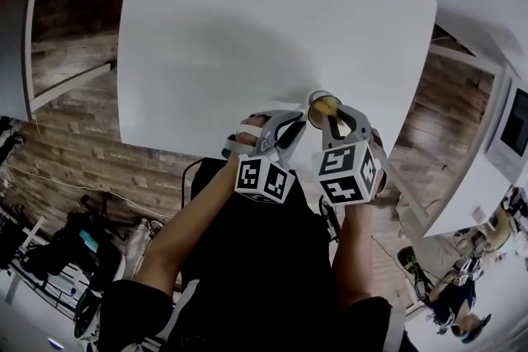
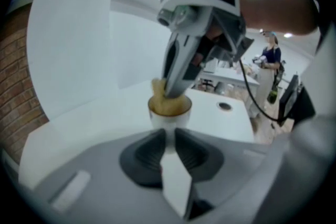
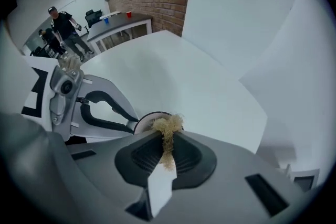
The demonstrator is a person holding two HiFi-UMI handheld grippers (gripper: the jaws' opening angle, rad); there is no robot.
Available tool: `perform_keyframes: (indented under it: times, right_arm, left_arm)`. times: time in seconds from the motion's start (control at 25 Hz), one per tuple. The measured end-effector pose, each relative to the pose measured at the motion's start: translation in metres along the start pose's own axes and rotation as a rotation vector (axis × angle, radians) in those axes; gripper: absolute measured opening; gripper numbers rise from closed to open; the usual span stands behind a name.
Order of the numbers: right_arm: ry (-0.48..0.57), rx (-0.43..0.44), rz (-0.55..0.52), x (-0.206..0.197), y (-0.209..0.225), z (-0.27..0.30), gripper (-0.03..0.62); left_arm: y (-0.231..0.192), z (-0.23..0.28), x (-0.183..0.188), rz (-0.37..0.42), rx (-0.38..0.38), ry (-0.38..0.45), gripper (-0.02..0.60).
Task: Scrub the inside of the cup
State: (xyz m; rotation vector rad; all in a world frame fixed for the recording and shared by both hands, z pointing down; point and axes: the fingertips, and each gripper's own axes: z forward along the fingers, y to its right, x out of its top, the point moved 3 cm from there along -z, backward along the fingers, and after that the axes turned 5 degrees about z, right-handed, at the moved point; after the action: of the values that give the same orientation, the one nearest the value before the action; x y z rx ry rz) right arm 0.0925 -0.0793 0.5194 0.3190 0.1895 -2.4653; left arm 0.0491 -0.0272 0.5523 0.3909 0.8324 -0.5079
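One cup (image 2: 169, 118), scrubber (image 3: 167, 126) inside — apparently filling it.

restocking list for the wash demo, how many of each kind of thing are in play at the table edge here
cup: 1
fibre scrubber: 1
claws: 2, the left claw and the right claw
total: 4

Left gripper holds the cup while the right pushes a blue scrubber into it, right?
Not blue: the scrubber is tan, as the right gripper view shows. The left gripper does hold the cup, and the right gripper works inside it.
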Motion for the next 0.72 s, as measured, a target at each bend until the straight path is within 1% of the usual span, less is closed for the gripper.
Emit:
perform_keyframes:
  times: [0.12,0.24,0.32,0.56,0.64,0.72]
  right_arm:
    - [0.016,-0.059,-0.02,0.003,0.005,-0.023,0.036]
    - [-0.001,-0.088,-0.048,0.004,0.008,-0.026,0.037]
    - [-0.015,-0.075,-0.064,0.006,0.004,-0.016,0.036]
    - [-0.081,0.01,-0.101,-0.001,-0.011,0.028,0.035]
    - [-0.093,0.016,-0.11,-0.002,-0.013,0.036,0.037]
    - [-0.103,0.003,-0.138,-0.001,-0.013,0.035,0.036]
  left_arm:
    - [-0.001,0.0,-0.001,0.004,0.003,0.0,0.06]
    - [-0.001,0.0,0.0,0.005,0.003,-0.001,0.06]
    - [0.0,-0.001,0.0,0.003,0.002,-0.001,0.06]
    - [0.0,0.0,0.0,0.002,0.001,-0.001,0.06]
    - [0.0,0.0,0.0,0.002,0.002,-0.002,0.06]
    - [-0.001,0.0,0.001,-0.001,0.007,-0.002,0.061]
